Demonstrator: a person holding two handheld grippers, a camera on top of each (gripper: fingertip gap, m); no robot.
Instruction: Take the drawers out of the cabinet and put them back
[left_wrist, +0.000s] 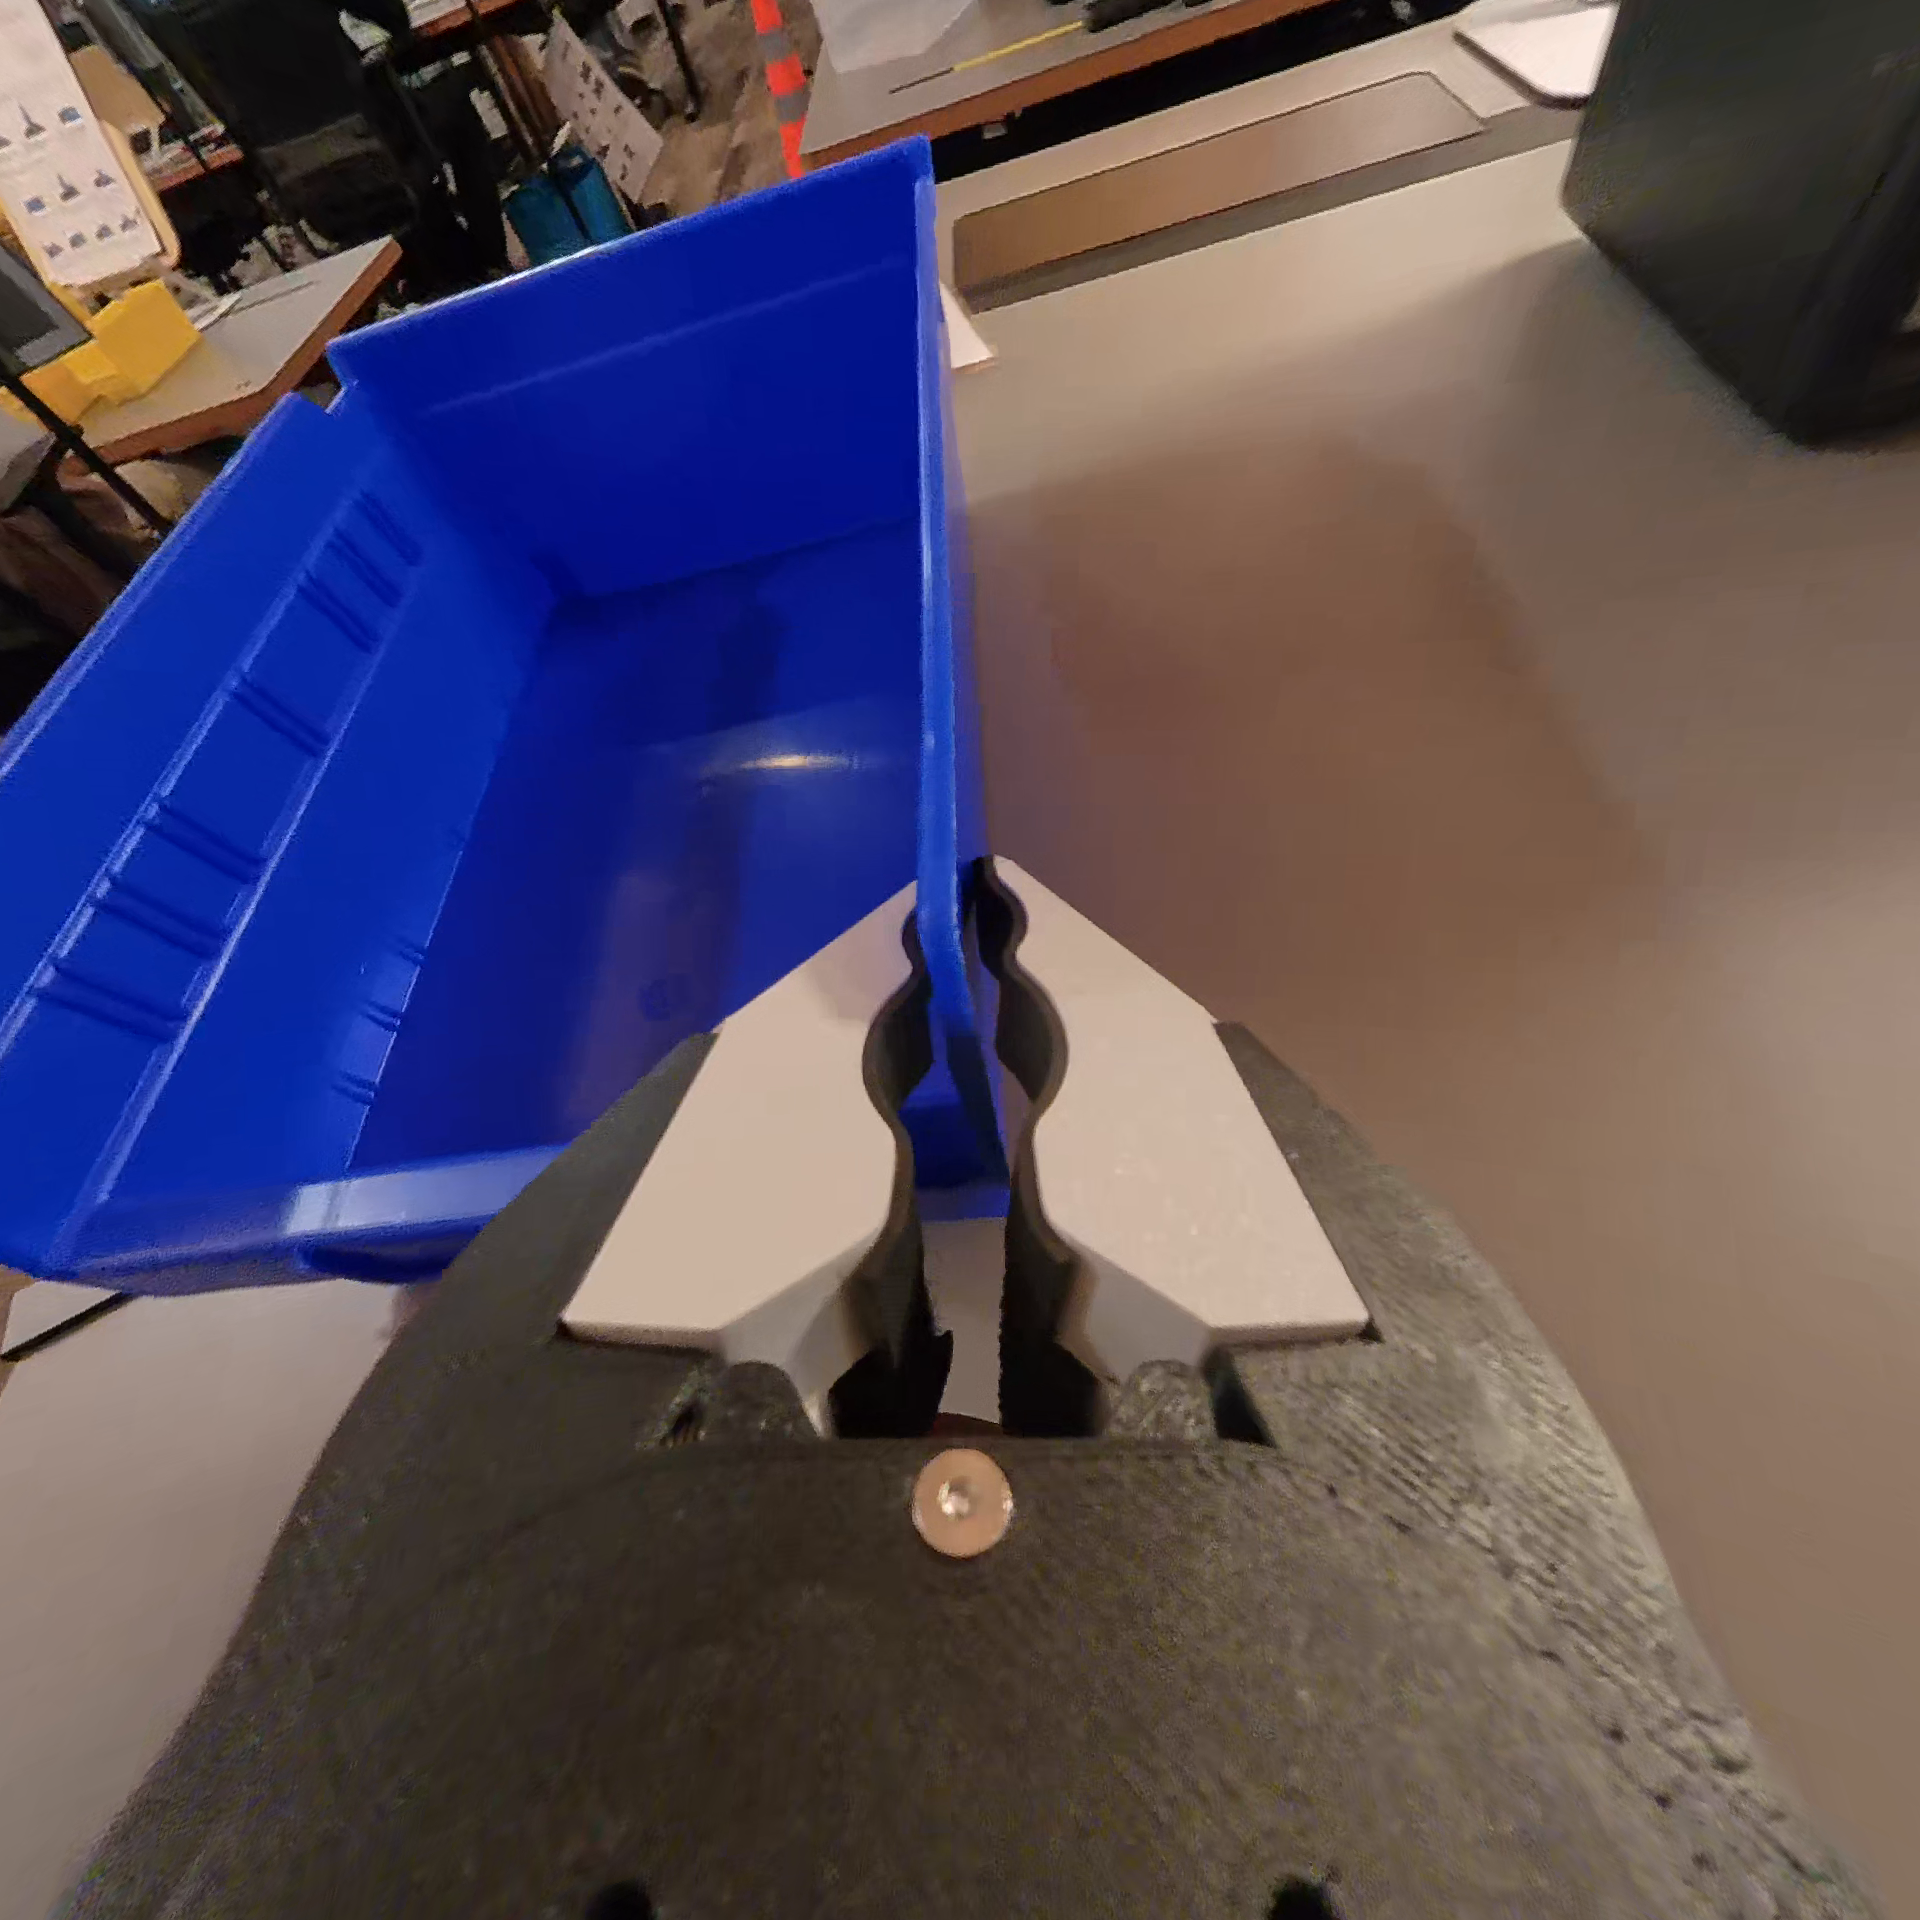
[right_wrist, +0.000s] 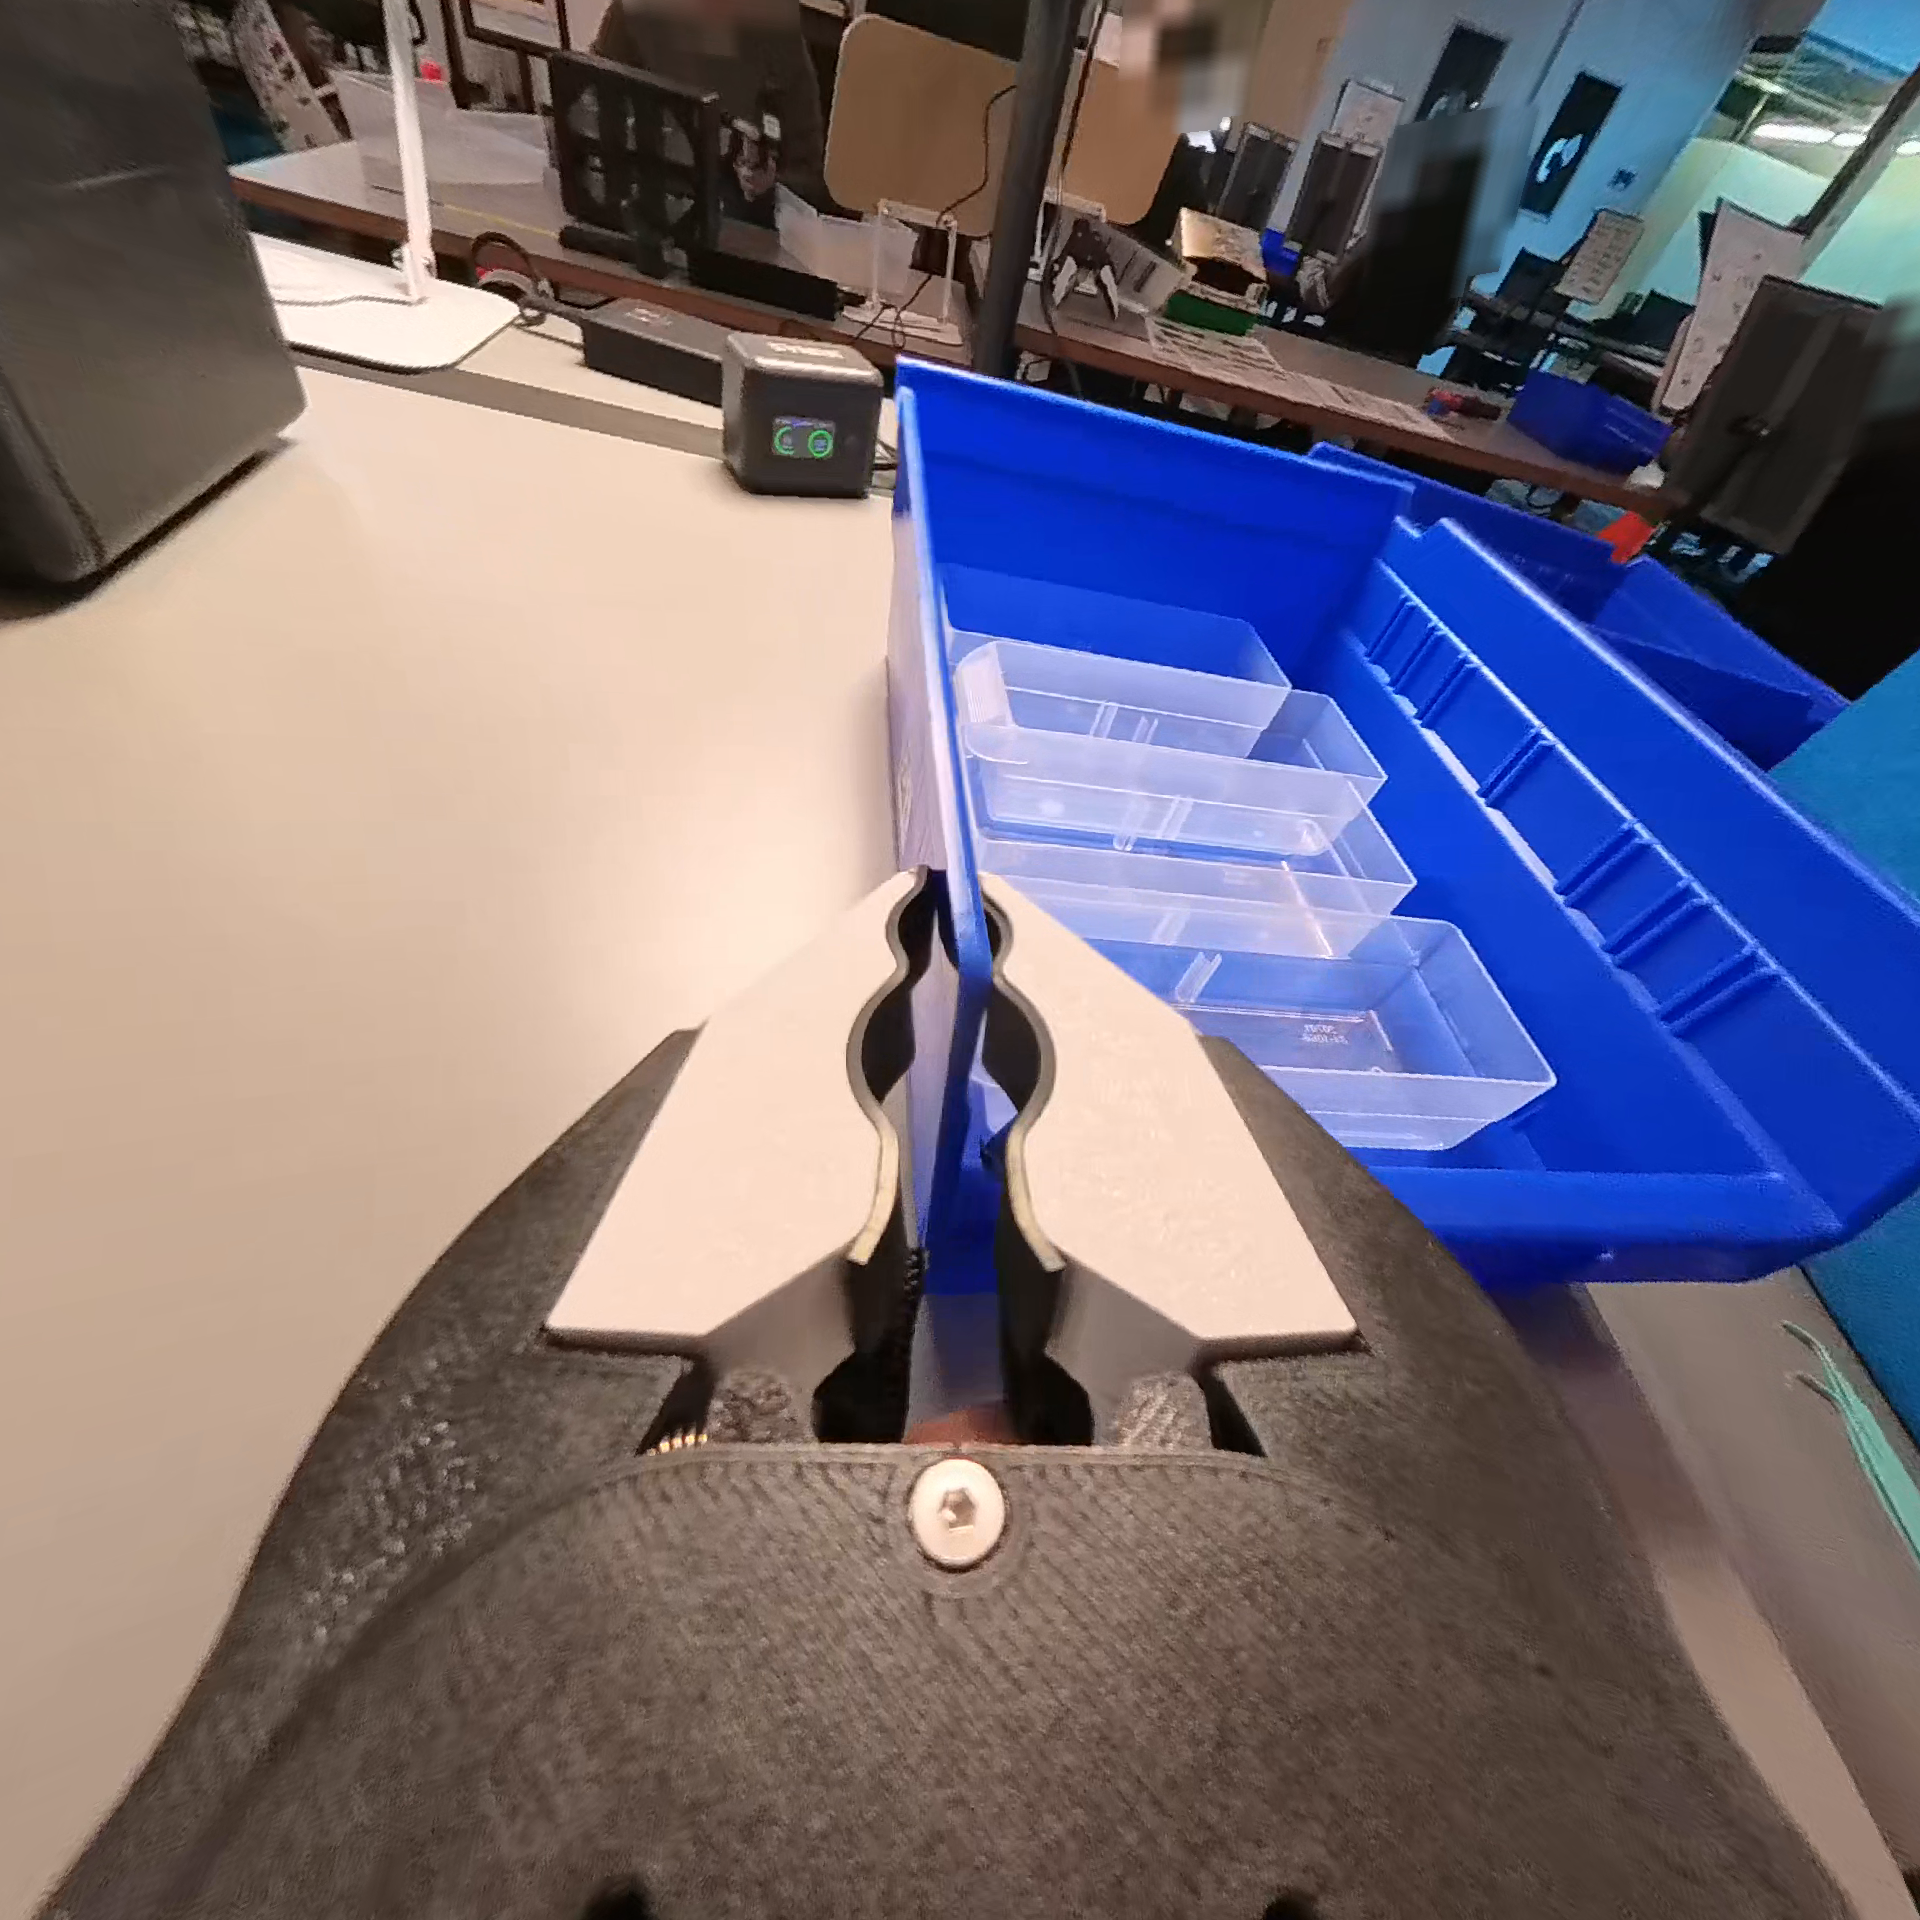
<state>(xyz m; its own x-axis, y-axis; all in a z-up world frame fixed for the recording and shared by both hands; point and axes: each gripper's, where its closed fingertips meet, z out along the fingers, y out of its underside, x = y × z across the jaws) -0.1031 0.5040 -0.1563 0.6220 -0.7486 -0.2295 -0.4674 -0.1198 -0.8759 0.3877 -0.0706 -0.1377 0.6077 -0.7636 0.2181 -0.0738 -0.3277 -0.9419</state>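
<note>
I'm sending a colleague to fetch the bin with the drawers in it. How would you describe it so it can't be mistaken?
On the pale table, look right of the small black box with green-lit dials. There sits the blue bin whose left wall the right gripper clamps. Unlike the blue bin behind it, it holds clear plastic drawers laid in an overlapping row.

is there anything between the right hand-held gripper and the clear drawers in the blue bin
Yes, the bin's own wall. The right hand-held gripper is shut on the near side wall of the blue bin, and the clear drawers lie inside, just past that wall. From above they are open, with nothing covering them.
</note>
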